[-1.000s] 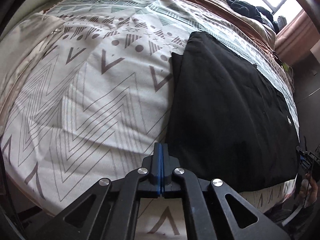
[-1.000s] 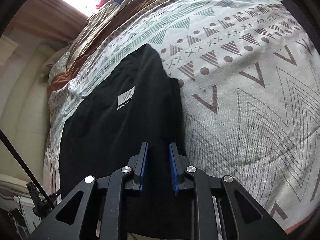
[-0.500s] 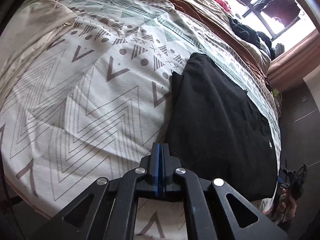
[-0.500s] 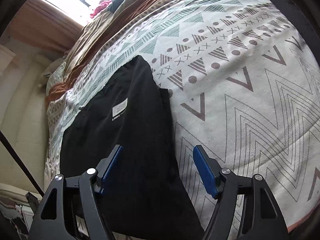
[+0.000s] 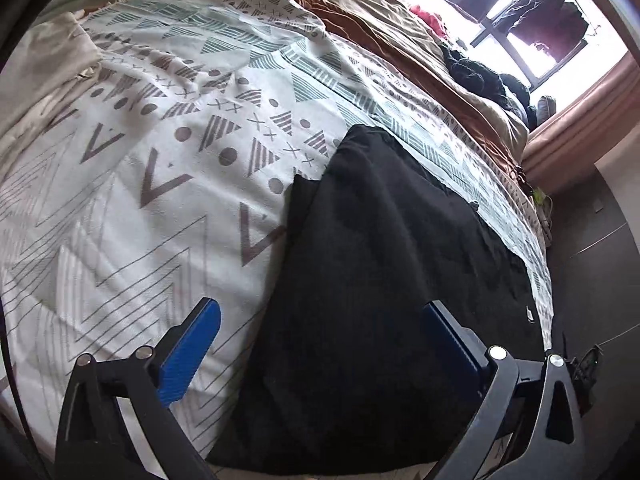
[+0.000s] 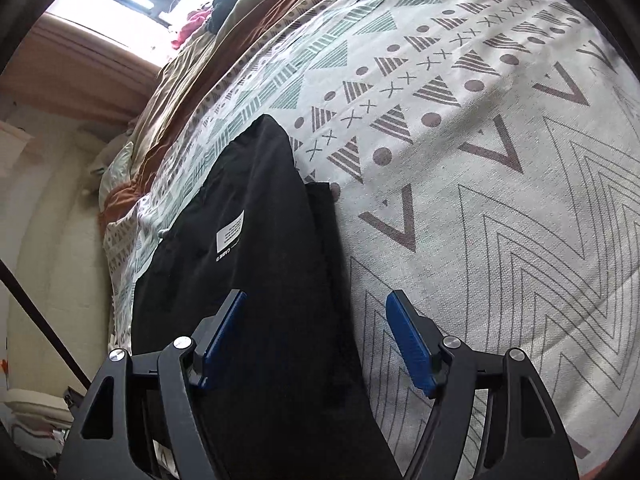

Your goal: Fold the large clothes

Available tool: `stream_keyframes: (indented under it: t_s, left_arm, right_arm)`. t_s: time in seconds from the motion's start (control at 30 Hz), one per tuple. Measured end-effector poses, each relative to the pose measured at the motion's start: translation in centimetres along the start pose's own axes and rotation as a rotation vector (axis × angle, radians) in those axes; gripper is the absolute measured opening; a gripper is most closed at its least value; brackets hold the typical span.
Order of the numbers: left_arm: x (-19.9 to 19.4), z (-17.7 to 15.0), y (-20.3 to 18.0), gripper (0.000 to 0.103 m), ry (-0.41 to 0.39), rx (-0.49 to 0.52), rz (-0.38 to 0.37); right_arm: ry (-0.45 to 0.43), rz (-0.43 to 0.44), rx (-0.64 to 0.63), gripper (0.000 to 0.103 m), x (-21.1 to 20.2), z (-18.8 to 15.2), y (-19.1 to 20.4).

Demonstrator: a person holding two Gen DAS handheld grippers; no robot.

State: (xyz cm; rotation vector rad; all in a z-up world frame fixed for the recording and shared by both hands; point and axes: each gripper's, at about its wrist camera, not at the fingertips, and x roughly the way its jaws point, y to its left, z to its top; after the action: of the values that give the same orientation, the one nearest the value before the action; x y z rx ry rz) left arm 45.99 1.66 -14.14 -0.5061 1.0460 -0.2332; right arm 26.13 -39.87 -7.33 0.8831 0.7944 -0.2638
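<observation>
A black garment (image 5: pixel 392 264) lies folded flat on the patterned bedspread (image 5: pixel 168 168), near the bed's front edge. A white label (image 6: pixel 230 232) shows on it in the right wrist view (image 6: pixel 260 260). My left gripper (image 5: pixel 320 316) is open wide and empty, its blue pads astride the garment's near left edge. My right gripper (image 6: pixel 316 312) is open and empty, hovering over the garment's near right edge; one pad is over the black cloth, the other over the bedspread (image 6: pixel 500 200).
A brown and tan duvet (image 5: pixel 400 40) is bunched along the far side of the bed, with dark clothes (image 5: pixel 480 76) piled by the window (image 5: pixel 520 20). A beige cloth (image 5: pixel 36 72) lies at the bed's left. Dark floor (image 5: pixel 592 280) is to the right.
My left gripper has opened from shut to wide open and shifted right over the garment's edge. My right gripper opened from nearly shut, then narrowed slightly. The garment has not moved.
</observation>
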Motion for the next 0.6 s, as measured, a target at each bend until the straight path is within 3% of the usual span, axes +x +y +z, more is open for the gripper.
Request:
stream_keyframes:
  t_s: [0.1, 0.23, 0.27, 0.3, 0.37, 0.4, 0.5, 0.6]
  left_arm:
    - [0.8, 0.6, 0.0, 0.097, 0.005, 0.002, -0.003]
    - [2.9, 0.5, 0.6, 0.06, 0.081, -0.006, 0.033]
    - [3.4, 0.3, 0.8, 0.055, 0.103, -0.01, 0.028]
    - [3.5, 0.1, 0.8, 0.042, 0.113, -0.011, 0.013]
    - [3.0, -0.1, 0.3, 0.03, 0.097, 0.018, 0.022]
    - [2.7, -0.3, 0.0, 0.02, 0.091, 0.039, 0.038]
    - [2.1, -0.7, -0.3, 0.014, 0.08, 0.059, 0.059]
    - [1.3, -1.1, -0.1, 0.012, 0.073, 0.046, 0.061]
  right_arm:
    - [-0.005, -0.004, 0.008, 0.07, 0.4, 0.2, -0.1]
    - [-0.026, 0.004, 0.025, 0.07, 0.4, 0.5, -0.3]
    - [-0.028, 0.002, 0.026, 0.07, 0.4, 0.5, -0.4]
    - [-0.028, -0.001, 0.028, 0.07, 0.5, 0.5, -0.5]
    - [-0.027, -0.005, 0.031, 0.07, 0.5, 0.5, -0.7]
    - [-0.028, -0.004, 0.031, 0.066, 0.5, 0.5, -0.8]
    - [-0.031, 0.011, 0.019, 0.038, 0.4, 0.4, -0.5]
    - [-0.034, 0.022, -0.006, 0.029, 0.2, 0.2, -0.1]
